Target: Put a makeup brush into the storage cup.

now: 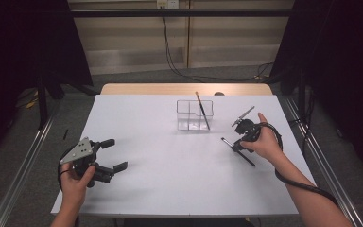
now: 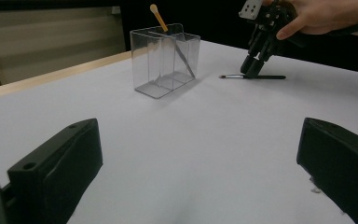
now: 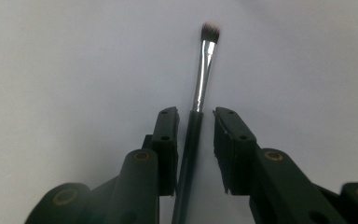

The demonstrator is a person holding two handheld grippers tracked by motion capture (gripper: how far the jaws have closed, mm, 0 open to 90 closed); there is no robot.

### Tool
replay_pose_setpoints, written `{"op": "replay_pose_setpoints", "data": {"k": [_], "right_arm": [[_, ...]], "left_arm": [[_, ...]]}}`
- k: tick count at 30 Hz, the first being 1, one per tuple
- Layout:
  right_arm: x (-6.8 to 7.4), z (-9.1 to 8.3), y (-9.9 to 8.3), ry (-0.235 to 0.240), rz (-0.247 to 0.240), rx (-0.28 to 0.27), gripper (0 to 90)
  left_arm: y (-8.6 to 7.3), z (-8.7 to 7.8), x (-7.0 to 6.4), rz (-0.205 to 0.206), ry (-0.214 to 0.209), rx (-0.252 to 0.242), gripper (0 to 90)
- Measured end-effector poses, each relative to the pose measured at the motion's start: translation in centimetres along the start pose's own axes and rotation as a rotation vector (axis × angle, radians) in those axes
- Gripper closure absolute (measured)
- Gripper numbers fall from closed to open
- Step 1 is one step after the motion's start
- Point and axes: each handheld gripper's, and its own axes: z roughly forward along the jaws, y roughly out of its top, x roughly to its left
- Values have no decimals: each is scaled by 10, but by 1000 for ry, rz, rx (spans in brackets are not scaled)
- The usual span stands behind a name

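A thin make-up brush [image 1: 248, 161] with a black handle, silver ferrule and dark bristles [image 3: 204, 70] lies flat on the white table. My right gripper [image 1: 238, 144] points down at it, its jaws straddling the handle with a gap left on one side, so it is open [image 3: 196, 113]. The left gripper view shows that gripper [image 2: 252, 69] standing over the brush [image 2: 261, 77]. A clear plastic organizer [image 1: 184, 112] stands at the table's middle back, with a second brush [image 1: 202, 109] leaning in it, wooden end up [image 2: 160, 18]. My left gripper [image 1: 116, 154] rests open at the front left with nothing between its fingers [image 2: 200, 158].
The white tabletop [image 1: 170, 165] stretches between both hands. A wooden strip [image 1: 146, 89] runs along its far edge. Metal rails [image 1: 23, 165] flank the table on the floor, and cables [image 1: 179, 66] hang at the back wall.
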Motion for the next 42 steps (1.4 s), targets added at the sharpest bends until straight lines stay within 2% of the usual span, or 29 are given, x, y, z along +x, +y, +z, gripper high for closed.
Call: {"op": "replay_pose_setpoints", "data": {"k": [2,10,18,29,32,38,42], "right_arm": [[1,2,0,-16,-21,11,757],[2,3,1,-34,-16,22,844],[-1,3,3,-18,-1,32,844],[2,4,5,-35,4,51,842],[1,4,3,-33,-1,37,844],[1,3,0,-34,23,7,846],[0,1,-4,-2,61,-69,846]], "left_arm": [[0,0,0,1,1,0,0],[0,1,-1,-3,-1,-1,0],[0,1,0,1,0,-1,0],[0,1,0,-1,0,-2,0],[0,0,0,-1,1,0,0],[1,0,0,-1,3,-2,0],[0,-1,1,-2,6,-1,0]]}}
